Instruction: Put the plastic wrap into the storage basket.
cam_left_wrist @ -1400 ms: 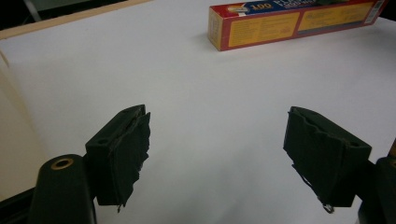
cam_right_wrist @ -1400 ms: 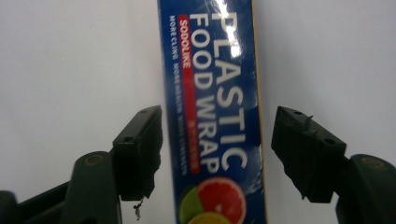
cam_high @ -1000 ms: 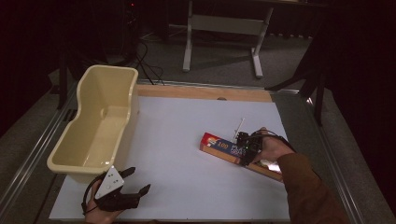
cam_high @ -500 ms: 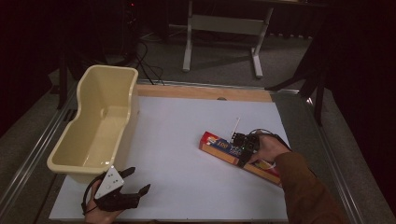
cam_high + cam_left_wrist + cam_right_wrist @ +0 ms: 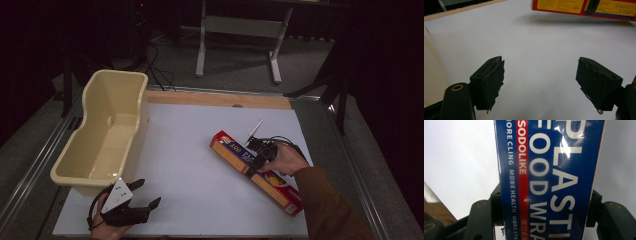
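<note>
The right hand [image 5: 282, 159] reaches in from the lower right of the high view, sleeve angled up and to the left, knuckles over the right gripper [image 5: 258, 159], which sits across the middle of the box [image 5: 255, 171]. The box is long and thin and lies flat on the white table [image 5: 195, 150], running diagonally, with one end up and left of the gripper and the other end down and right of it, beside the forearm. In the right gripper view the box runs straight away from the camera between the two jaws, and both pads sit against its long sides; the jaws have just been closing and now clamp the box [image 5: 549, 177] across its width. Its blue face reads "PLASTIC FOOD WRAP" only in part, the letters cut by the frame; a red stripe carries "SODOLIKE", and beside it small white text says "MORE CLING", "MORE HEALTH". A few Chinese characters sit low on the stripe.

The left hand [image 5: 107, 227] rests at the near edge of the table, with the left gripper [image 5: 142, 195] pointing up and right toward the box. Its jaws stand wide apart with bare table between them. The tub [image 5: 102, 135] lies just beyond and to the left of it. In the left gripper view the box [image 5: 584, 7] is well ahead of the jaws, showing a yellow and red side whose print is too small to read.
</note>
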